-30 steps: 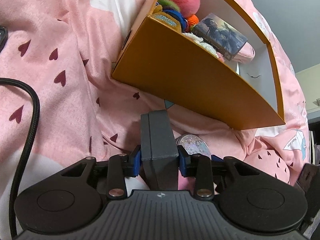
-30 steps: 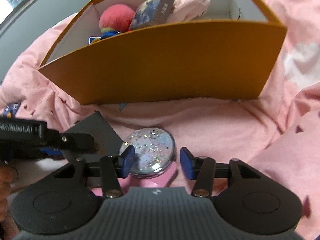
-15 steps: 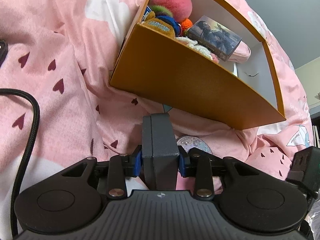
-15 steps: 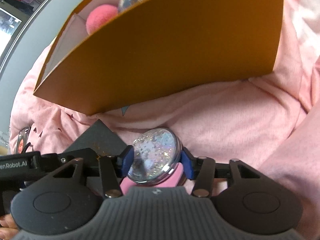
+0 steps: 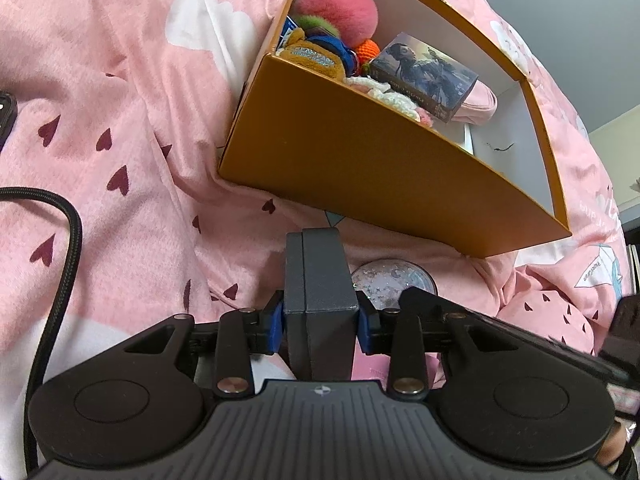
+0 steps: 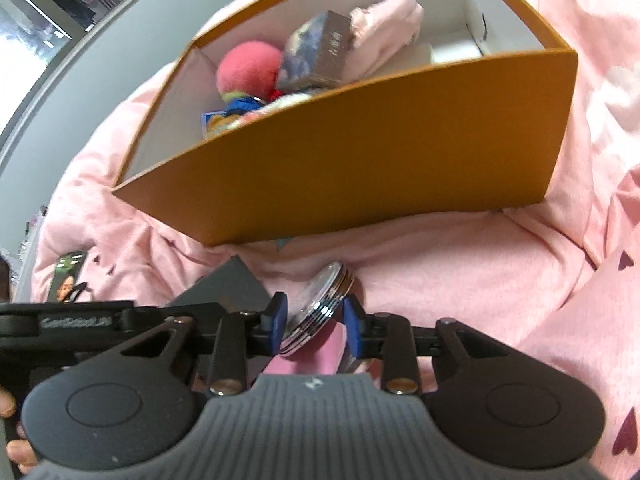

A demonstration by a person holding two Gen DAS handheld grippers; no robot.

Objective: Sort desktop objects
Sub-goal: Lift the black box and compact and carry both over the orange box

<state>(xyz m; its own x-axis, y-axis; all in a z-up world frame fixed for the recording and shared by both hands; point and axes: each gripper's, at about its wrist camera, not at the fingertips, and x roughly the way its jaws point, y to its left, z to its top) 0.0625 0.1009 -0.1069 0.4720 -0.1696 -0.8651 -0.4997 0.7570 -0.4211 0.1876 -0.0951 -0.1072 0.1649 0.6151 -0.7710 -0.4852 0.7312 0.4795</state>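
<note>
Both grippers loaded, orange box straight ahead

Your left gripper has its blue pads clamped on a matte dark grey flat box, a slim rectangular slab standing on edge between the fingers. Your right gripper is closing its jaws on a round compact mirror with a glittery face and ribbed chrome rim, tipped up on edge, both pads touching it. Just past both sits the open orange cardboard box, smooth outside, white inside, on a soft, rumpled pink blanket printed with dark hearts. Inside it: a fuzzy pink pompom, a glossy printed card box, and a pale pink pouch. A braided black cable loops at the left.
</note>
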